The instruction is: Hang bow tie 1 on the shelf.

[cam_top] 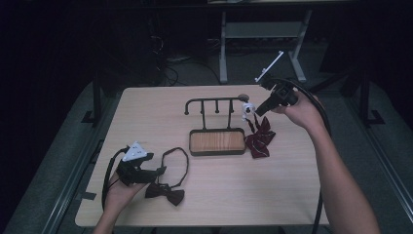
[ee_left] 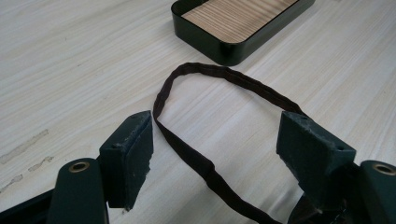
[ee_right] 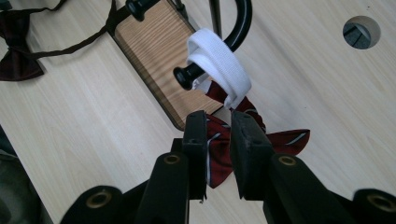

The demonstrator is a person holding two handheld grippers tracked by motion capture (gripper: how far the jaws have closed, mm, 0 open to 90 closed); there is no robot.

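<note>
A black hook rack [cam_top: 214, 100] stands on a wood-lined tray [cam_top: 216, 142] mid-table. A red striped bow tie [cam_top: 259, 139] lies just right of the tray. Its white elastic strap [ee_right: 219, 60] is looped over the rack's right hook [ee_right: 187, 77]. My right gripper [ee_right: 218, 116] sits beside that hook [cam_top: 257, 112], jaws closed to a narrow gap with the red tie [ee_right: 217, 154] between them. A dark bow tie [cam_top: 165, 192] lies at the front left, and its strap loop [ee_left: 210, 74] rests on the table. My left gripper [ee_left: 215, 126] is open around that loop [cam_top: 161, 170].
The rack's other hooks [cam_top: 216, 103] are bare. A round cable hole [ee_right: 361, 31] is cut into the table behind the rack. Cables trail from both grippers, and a metal desk frame [cam_top: 224, 48] stands beyond the far edge.
</note>
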